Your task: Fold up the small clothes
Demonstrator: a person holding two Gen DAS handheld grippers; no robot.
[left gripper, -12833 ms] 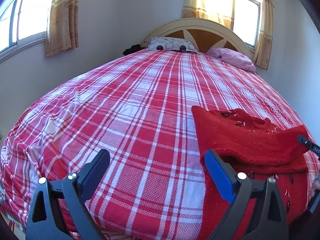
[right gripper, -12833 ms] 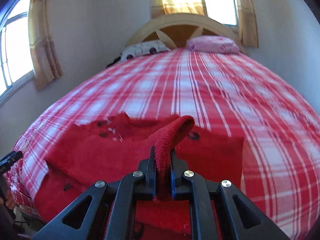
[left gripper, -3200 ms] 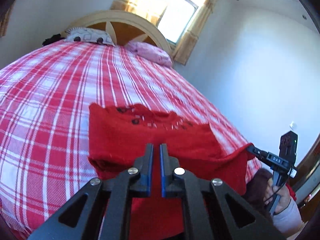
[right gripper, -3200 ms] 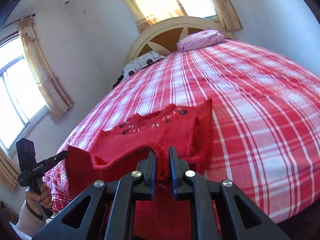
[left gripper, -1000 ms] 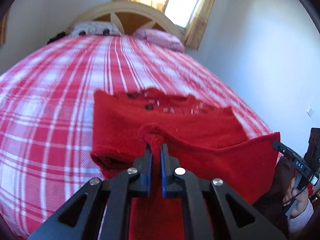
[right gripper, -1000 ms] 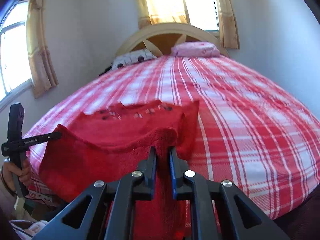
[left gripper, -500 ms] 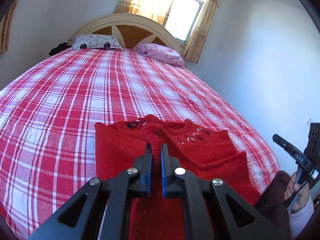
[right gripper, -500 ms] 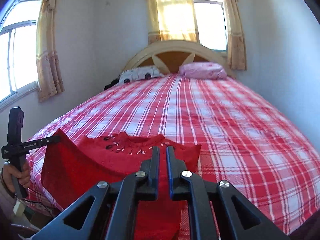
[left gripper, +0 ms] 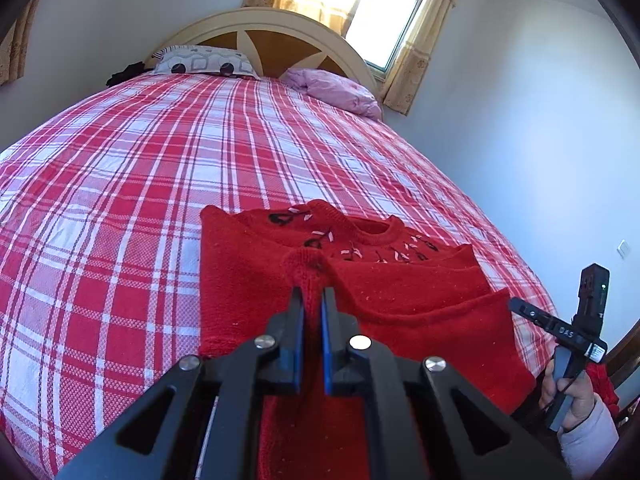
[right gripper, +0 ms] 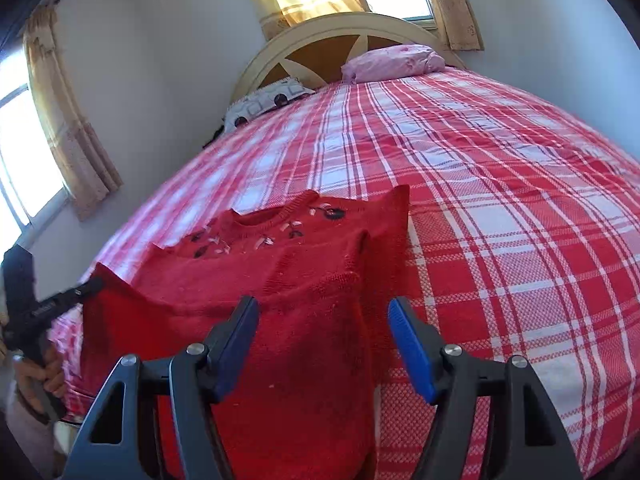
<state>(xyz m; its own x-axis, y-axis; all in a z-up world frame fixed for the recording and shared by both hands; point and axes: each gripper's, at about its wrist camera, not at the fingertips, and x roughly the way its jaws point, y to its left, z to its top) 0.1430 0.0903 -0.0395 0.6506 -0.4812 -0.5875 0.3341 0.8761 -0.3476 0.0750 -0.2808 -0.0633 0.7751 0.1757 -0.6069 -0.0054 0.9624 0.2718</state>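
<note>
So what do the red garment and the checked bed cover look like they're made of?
The red sweater looks knitted, probably wool or acrylic: fuzzy matte surface, ribbed neckline, stitched motifs below it. The bed cover looks like thin woven cotton or a blend: flat matte plaid with a fine visible weave. Exact fibres can't be told.

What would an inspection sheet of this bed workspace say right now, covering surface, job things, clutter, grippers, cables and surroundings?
Surface: bed with red plaid sheet, mostly bare.
Job's things: red knit sweater near the foot edge, hem folded up toward the embroidered neckline.
Clutter: patterned pillow, pink pillow, dark item by the headboard.
Grippers: left gripper shut on a sweater fold; right gripper jaws just opened, sweater lying below, unpinched.
Cables: nothing seen.
Surroundings: arched headboard, curtained window, white walls.
</note>
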